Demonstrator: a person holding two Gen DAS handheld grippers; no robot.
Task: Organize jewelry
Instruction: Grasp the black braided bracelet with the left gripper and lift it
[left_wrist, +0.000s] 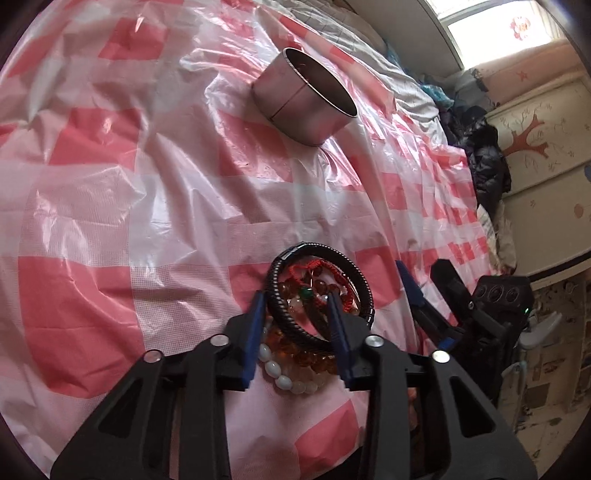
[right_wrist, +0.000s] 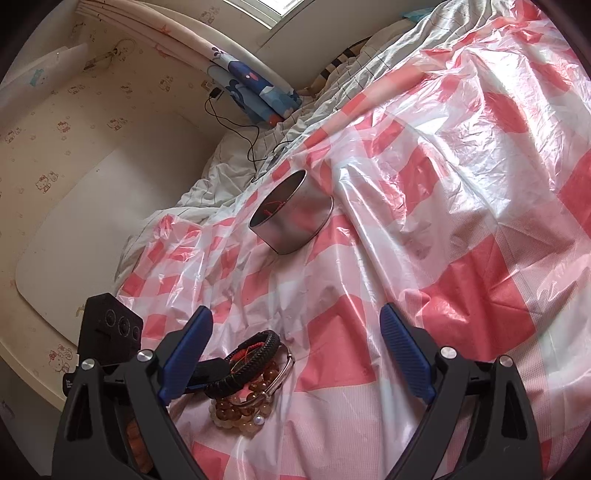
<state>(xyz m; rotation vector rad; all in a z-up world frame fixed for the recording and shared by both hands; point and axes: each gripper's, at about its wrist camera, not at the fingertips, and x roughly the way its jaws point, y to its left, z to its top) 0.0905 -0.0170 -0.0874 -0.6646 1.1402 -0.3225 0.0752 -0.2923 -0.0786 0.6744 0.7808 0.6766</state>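
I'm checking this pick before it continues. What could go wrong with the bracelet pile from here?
1. The left gripper straddles the black braided bangle, tangled with the red cord bracelet and amber bead bracelets; several may lift together or drop.
2. The round metal tin stands on the crinkled pink checked plastic sheet over soft bedding and looks tilted, so it may tip.

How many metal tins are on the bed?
1. The round silver metal tin stands open on the pink checked plastic sheet, apart from the bracelet pile.
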